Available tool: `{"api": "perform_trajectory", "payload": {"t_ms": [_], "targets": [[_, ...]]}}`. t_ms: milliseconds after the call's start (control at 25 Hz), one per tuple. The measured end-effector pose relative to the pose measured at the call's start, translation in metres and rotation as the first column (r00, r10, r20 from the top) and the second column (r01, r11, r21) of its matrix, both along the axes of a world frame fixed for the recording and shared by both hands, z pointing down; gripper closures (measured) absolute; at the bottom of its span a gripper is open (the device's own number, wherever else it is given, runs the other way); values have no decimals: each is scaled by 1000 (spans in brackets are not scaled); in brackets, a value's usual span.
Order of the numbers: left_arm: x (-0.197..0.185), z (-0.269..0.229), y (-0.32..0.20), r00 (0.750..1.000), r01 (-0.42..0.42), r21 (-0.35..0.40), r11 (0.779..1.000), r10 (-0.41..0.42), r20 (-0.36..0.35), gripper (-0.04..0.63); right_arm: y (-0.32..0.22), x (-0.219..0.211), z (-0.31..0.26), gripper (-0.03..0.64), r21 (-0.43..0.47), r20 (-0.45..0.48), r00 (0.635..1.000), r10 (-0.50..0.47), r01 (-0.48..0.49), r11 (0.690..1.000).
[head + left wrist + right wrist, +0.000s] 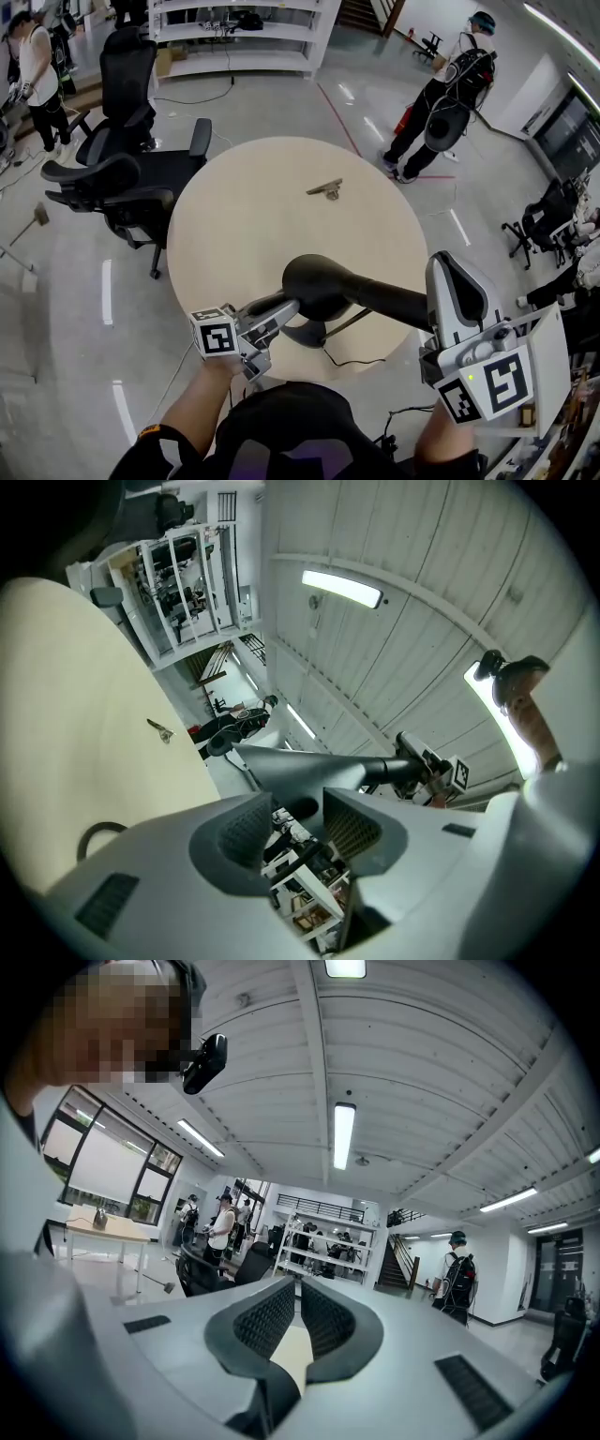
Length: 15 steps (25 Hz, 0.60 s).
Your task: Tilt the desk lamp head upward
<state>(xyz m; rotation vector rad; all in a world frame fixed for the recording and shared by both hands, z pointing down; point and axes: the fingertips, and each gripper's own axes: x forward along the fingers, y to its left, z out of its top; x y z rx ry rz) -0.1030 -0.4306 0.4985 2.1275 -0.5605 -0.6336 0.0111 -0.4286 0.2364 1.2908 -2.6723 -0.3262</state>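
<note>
In the head view the black lamp head sits low over the round surface, its arm running off to the right. The left tongs come in from the lower left with their tips right at the head's near edge. The right tongs stand at the arm's far end; whether they touch it I cannot tell. A small clip lies well apart, farther up the surface. In the left gripper view the left tongs are wide open, the lamp head just past their tips and not between the pads. In the right gripper view the right tongs are all but closed on nothing, only a pale sliver of surface showing through the gap.
</note>
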Motion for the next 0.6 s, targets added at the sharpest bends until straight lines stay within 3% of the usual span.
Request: {"api": "perform_trajectory", "payload": {"t_ms": [600], "targets": [[-14, -13, -14, 994, 76, 3, 997, -76, 74, 399, 18, 18, 9, 600, -27, 75, 997, 15, -13, 1000]]}}
